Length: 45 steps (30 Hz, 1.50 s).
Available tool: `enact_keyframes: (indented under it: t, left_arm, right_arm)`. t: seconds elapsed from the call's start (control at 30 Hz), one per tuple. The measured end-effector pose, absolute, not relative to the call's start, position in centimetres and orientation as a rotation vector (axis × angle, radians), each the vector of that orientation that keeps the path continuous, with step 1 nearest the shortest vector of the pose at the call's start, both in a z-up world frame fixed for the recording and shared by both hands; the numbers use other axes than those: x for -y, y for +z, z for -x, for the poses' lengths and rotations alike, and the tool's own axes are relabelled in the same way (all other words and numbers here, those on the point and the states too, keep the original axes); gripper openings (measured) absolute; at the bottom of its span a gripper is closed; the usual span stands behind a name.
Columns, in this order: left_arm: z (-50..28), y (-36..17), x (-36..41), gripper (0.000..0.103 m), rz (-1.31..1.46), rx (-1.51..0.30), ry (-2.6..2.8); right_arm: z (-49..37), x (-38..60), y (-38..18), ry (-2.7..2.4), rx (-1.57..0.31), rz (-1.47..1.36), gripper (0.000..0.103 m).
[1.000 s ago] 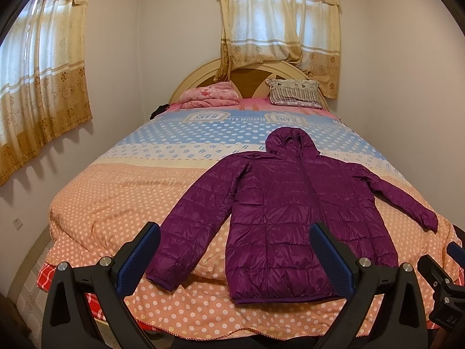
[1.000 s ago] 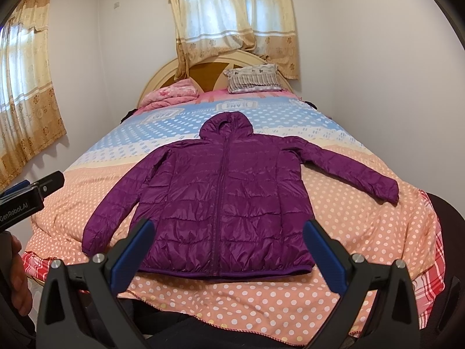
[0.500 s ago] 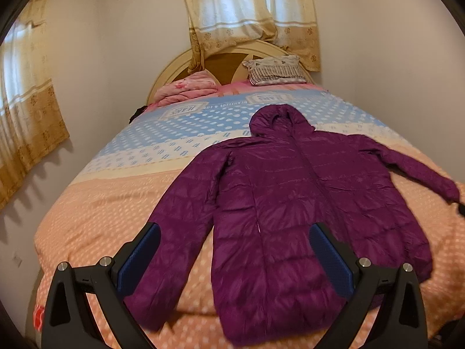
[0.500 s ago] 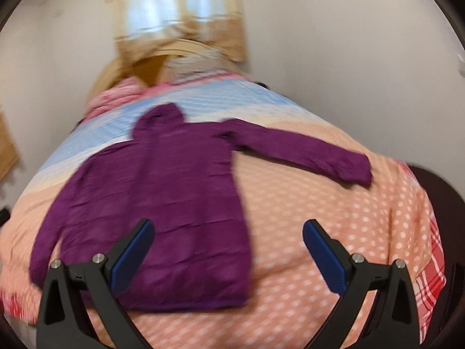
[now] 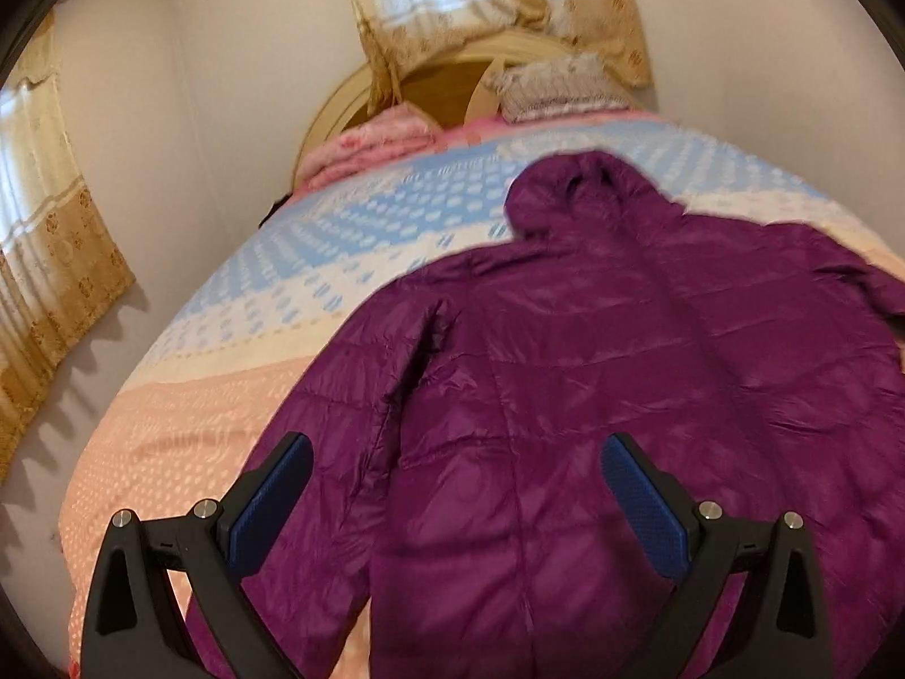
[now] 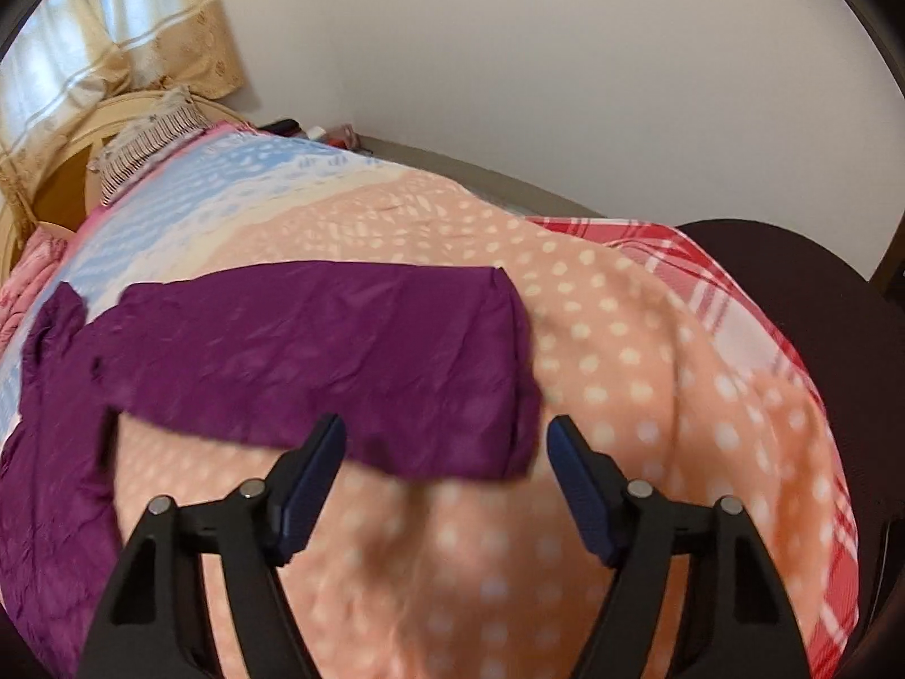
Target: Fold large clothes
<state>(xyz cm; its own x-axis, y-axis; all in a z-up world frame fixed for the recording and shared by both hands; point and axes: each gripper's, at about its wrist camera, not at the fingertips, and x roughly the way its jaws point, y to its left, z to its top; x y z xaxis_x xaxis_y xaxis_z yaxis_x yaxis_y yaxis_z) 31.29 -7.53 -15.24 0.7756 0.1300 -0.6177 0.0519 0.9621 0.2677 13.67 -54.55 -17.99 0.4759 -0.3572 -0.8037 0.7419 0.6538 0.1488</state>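
A purple hooded puffer jacket (image 5: 594, 351) lies flat, front up, on the bed, hood toward the headboard. My left gripper (image 5: 452, 492) is open and empty, hovering over the jacket's lower left front, close to where the left sleeve meets the body. In the right wrist view the jacket's right sleeve (image 6: 339, 356) stretches out across the bedspread. My right gripper (image 6: 447, 475) is open and empty just above the sleeve's cuff end, with the cuff edge between the fingers' line. Both views are motion blurred.
The bed has a dotted peach and blue bedspread (image 6: 622, 373) and a red plaid sheet (image 6: 752, 294) at its right edge. Pillows (image 5: 554, 90) and a pink blanket (image 5: 373, 136) lie by the wooden headboard. Walls stand close on both sides; curtains (image 5: 56, 283) hang left.
Both grippers have moved forward and down toward the bed. The left now hovers over the jacket's body; the right has swung right to the right sleeve's cuff. Both stay open.
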Motion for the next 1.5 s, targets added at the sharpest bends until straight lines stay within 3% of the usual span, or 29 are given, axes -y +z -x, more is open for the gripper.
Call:
enact_keyframes:
  t: [0.1, 0.27, 0.33, 0.4, 0.7, 0.87, 1.47, 1.5]
  left_arm:
    - [-33.7, -16.7, 7.2, 0.102, -0.277, -0.718, 0.077]
    - [-35.5, -18.8, 6.5, 0.102, -0.28, -0.781, 0.091]
    - [-35.5, -19.1, 5.6, 0.102, -0.261, -0.793, 0.096]
    - [-35.4, -19.0, 5.0, 0.102, -0.242, -0.795, 0.1]
    - [-35.4, -15.8, 0.9, 0.102, -0.162, -0.737, 0.149]
    - [-36.1, -15.1, -2.1, 0.102, -0.115, -0.73, 0.2]
    - [-35.0, -15.6, -5.5, 0.102, -0.114, -0.727, 0.252]
    - [-35.0, -15.4, -5.3, 0.102, -0.114, -0.727, 0.253]
  right_arm:
    - [-15.4, 55.1, -19.3, -0.705, -0.871, -0.512, 0.063]
    - [-16.4, 55.8, -20.6, -0.677, -0.912, -0.464, 0.036]
    - [-16.2, 55.7, -20.0, -0.659, -0.894, -0.452, 0.021]
    - [-16.6, 55.2, -18.7, -0.651, -0.861, -0.423, 0.018]
    - [-20.4, 47.6, -10.1, -0.514, -0.689, -0.279, 0.016]
    - [-24.6, 41.3, -8.1, -0.396, -0.654, -0.186, 0.016]
    - [-35.4, 21.8, -15.2, -0.063, -0.733, -0.005, 0.016]
    - [-34.8, 21.2, -15.3, -0.059, -0.732, 0.006, 0.02]
